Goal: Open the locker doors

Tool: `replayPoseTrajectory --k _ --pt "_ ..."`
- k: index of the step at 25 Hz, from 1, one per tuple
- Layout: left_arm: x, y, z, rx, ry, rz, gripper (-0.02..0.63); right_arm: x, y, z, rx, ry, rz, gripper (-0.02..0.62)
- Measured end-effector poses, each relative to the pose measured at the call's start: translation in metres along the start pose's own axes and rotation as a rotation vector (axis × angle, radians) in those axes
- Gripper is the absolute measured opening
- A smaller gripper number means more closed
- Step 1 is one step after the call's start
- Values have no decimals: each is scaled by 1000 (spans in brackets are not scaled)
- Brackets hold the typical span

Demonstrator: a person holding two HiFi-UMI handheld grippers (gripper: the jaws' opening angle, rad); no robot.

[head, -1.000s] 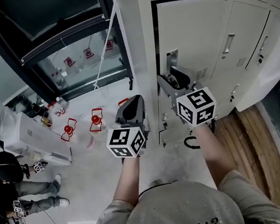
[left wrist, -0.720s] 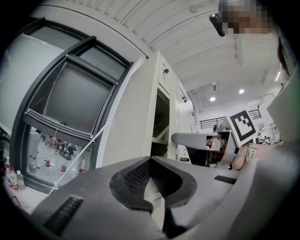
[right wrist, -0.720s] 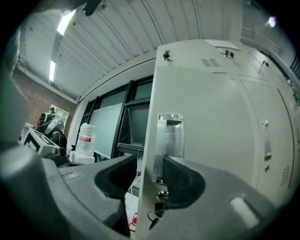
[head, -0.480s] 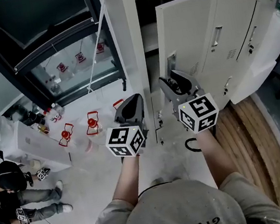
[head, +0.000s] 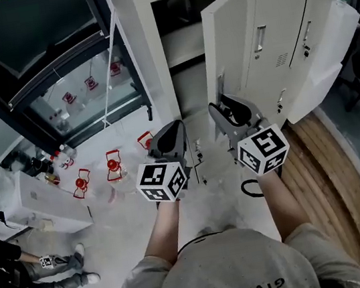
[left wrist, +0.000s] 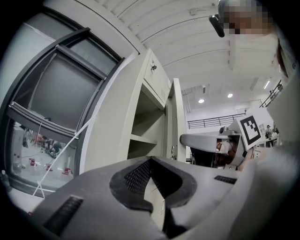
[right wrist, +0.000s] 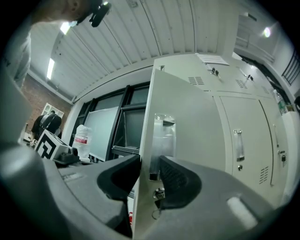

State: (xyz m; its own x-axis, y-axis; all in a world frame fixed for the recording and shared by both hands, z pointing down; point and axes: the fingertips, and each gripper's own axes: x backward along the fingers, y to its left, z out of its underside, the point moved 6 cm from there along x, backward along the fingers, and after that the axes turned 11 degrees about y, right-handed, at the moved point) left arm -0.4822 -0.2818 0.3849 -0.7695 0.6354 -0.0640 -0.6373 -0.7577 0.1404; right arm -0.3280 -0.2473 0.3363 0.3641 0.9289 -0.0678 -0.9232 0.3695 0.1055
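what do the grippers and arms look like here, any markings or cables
The left gripper and right gripper are grey moulded shells tapering to fingers with dark ribbed insides. Each carries a white cube of black square markers at the rear. A dark loop hangs under the right one. The person wears a grey short-sleeved T-shirt with dark lettering.

- Two grey tongs carrying black-and-white marker cubes: left tongs (head: 175, 127), right tongs (head: 222, 104).
- One open pale metal locker door (head: 226, 31).
- Two shut pale metal locker doors with upright handles (head: 275, 16).
- Three small red-framed objects (head: 114, 165).
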Motion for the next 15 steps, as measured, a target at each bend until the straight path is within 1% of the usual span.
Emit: replayPoseTrajectory --k 6,15 --pt "-7 -11 0 -4 4 66 -2 24 -6 3 0 -24 23 138" --pt "-16 -25 11 -12 19 182 -2 58 -13 10 -8 -77 149 133"
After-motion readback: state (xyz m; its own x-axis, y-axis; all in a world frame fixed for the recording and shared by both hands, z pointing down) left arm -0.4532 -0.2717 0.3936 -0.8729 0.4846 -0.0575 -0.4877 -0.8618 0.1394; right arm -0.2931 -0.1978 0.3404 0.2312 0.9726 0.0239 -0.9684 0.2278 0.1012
